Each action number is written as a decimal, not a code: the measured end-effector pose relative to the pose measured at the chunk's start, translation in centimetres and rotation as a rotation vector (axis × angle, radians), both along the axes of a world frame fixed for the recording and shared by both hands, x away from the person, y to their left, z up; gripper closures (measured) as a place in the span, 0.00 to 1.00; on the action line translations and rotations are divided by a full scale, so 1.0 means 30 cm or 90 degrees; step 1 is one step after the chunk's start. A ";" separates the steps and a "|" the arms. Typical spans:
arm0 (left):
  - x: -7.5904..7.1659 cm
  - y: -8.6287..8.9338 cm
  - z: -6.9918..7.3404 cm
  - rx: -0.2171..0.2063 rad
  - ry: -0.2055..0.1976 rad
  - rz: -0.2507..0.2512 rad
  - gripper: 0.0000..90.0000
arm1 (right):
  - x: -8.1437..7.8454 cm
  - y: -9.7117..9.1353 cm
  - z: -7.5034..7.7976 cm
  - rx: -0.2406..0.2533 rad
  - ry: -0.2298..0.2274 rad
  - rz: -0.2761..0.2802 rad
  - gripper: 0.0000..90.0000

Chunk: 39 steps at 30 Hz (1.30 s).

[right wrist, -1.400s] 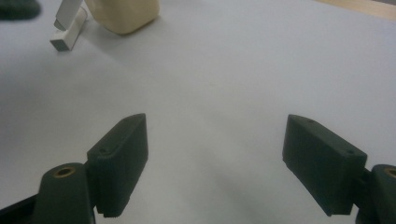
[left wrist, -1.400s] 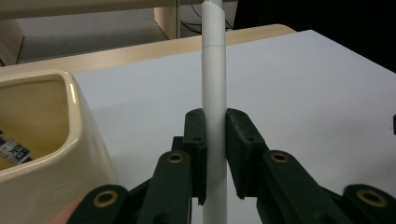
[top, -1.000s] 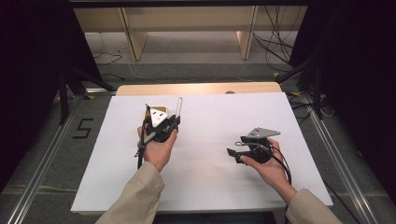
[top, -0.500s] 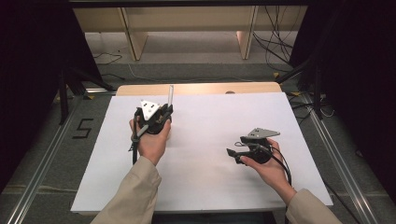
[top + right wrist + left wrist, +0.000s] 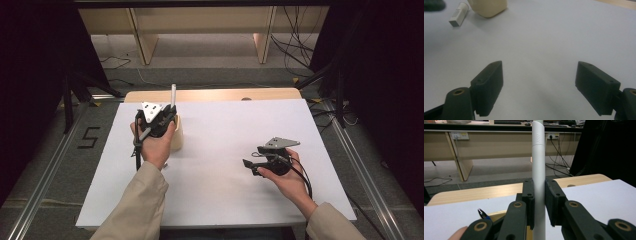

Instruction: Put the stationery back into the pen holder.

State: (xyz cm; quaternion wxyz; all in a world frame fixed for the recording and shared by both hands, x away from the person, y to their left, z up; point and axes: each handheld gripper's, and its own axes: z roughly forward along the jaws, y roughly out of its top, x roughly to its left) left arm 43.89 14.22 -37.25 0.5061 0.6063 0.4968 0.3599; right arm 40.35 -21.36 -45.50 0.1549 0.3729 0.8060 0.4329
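A slim white pen (image 5: 539, 157) stands upright between the jaws of my left gripper (image 5: 539, 192), which is shut on it. From above, that left gripper (image 5: 171, 115) is lifted over a cream cup (image 5: 177, 136) at the left middle of the white sheet, with the pen (image 5: 173, 95) pointing up. A blue pen tip (image 5: 482, 213) pokes out of the cup's rim (image 5: 496, 214) below the jaws. My right gripper (image 5: 251, 161) rests low at the right of the sheet, open, with nothing between its jaws (image 5: 544, 82). It faces the cup (image 5: 487, 7).
A small white cap-like piece (image 5: 457, 13) lies on the sheet beside the cup, also seen near the left hand (image 5: 165, 164). The white sheet (image 5: 225, 200) covers a wooden table (image 5: 215, 95). Desks and cables stand behind it.
My left hand has risen and moved away from the person and slightly left with the pen, which now stands more upright. The cup now shows beside the hand. The right gripper has not moved.
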 end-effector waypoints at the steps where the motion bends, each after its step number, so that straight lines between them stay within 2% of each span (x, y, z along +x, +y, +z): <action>1: 0.003 0.003 0.001 0.001 -0.003 0.001 0.87 | 0.000 0.000 0.000 0.000 0.000 0.001 0.26; 13: 0.038 0.018 -0.016 0.031 -0.034 0.005 0.87 | -0.001 0.000 -0.001 0.001 0.001 0.001 0.26; 21: 0.061 0.023 -0.040 0.045 -0.042 -0.001 0.87 | 0.000 0.001 -0.002 0.001 0.000 0.002 0.26; 30: 0.077 0.050 -0.080 0.041 -0.040 0.001 0.87 | -0.001 0.002 -0.002 -0.001 0.001 0.005 0.26; 39: 0.084 0.065 -0.094 0.037 -0.044 0.007 0.87 | -0.001 0.003 -0.003 -0.002 0.002 0.005 0.26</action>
